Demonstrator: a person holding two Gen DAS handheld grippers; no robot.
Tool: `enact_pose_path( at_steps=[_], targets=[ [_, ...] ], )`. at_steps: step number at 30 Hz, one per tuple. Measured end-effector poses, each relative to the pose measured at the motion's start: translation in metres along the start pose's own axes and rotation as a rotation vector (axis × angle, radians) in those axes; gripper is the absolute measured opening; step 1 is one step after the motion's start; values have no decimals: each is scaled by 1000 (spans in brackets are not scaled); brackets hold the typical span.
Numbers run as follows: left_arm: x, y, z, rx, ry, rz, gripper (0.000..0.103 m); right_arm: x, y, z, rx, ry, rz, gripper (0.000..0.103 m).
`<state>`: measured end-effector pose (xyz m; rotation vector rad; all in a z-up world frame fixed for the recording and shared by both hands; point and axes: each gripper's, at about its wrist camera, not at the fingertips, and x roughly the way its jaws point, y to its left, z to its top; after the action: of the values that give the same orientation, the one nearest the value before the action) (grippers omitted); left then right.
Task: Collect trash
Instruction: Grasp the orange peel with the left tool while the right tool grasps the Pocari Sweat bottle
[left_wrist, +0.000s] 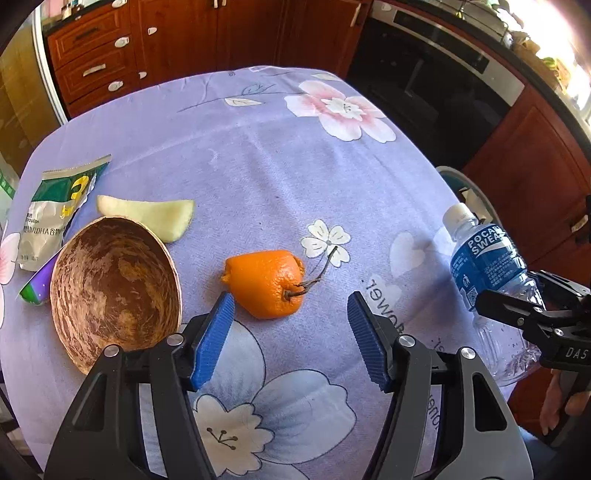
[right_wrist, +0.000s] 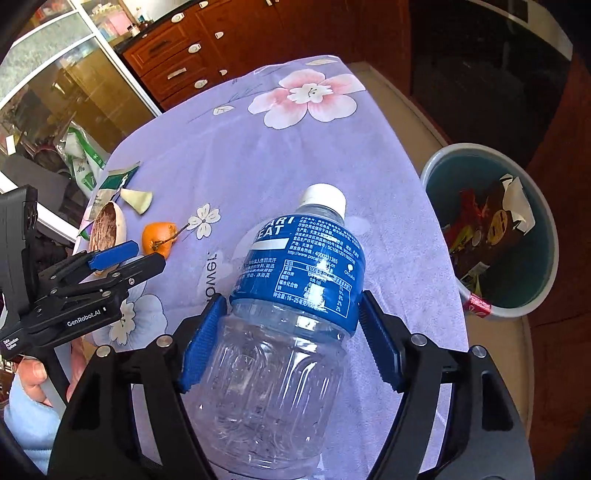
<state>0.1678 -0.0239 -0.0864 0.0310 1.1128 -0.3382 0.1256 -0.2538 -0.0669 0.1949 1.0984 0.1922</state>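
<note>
We are clamping right gripper (right_wrist: 290, 328) jaws on empty bottle (right_wrist: 295, 295) above worktop (right_wrist: 229, 147) – smooth plastic risking slipping out. Left gripper (left_wrist: 290, 334) jaws standing apart, nearing orange peel (left_wrist: 267, 282); stem possibly snagging. Bin (right_wrist: 436, 166) at right holding wrappers. Coconut shell (left_wrist: 114, 291) lying empty

Left gripper (left_wrist: 290, 306) is angled steeply down with its blue pads (left_wrist: 214, 339) standing apart and nothing pressed between them, and you can see fingers of the person's left hand (right_wrist: 35, 373) wrapped round its handle. Right gripper (right_wrist: 291, 321) tilts down about the same, its blue pads (right_wrist: 201, 343) pinched in on both sides of a plastic bottle (right_wrist: 291, 295).
</note>
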Motion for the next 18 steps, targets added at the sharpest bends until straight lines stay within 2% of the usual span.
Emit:
enact_pose_path(
  at_steps=[5,9,13,16,18],
  targets=[
    [13,6,3,-3,26,18,65,11,0,4,-8,13,16,70],
    [18,2,5,24,19,43,45,15,1,6,-14,15,24,70],
    [20,-1,6,40,15,45,37,17,1,8,-20,19,29,70],
    [20,-3,7,39,3,40,22,19,1,8,-18,26,36,70],
    [19,-7,7,45,-7,49,18,19,0,7,-18,25,47,69]
  ],
)
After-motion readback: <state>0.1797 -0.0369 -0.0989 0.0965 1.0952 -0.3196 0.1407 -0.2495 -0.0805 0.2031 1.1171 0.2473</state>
